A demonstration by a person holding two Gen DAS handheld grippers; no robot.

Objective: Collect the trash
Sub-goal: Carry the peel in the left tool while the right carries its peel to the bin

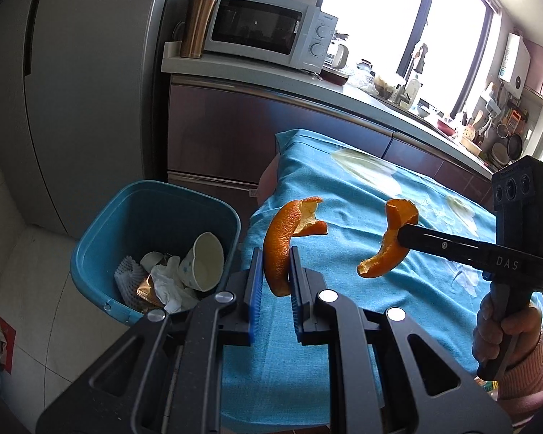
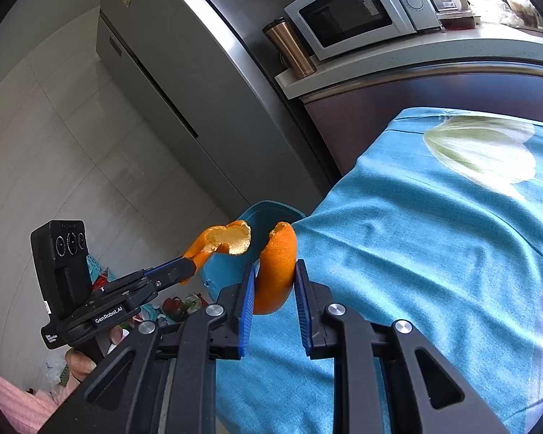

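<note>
While both grippers were clamped on orange peels over the blue tablecloth (image 1: 344, 325), the blue trash bin (image 1: 101, 238) lay lower-left, nearer the left gripper (image 1: 276, 271) and its peel (image 1: 282, 238) than the right gripper (image 2: 273, 285) and its peel (image 2: 277, 271)

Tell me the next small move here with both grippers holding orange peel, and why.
Probably carry both peels sideways until they hang over the blue bin, then open. The left gripper is clamped on one orange peel above the blue tablecloth near its edge, and the right gripper grips the other peel farther from the bin, which already holds a paper cup and tissue.
</note>
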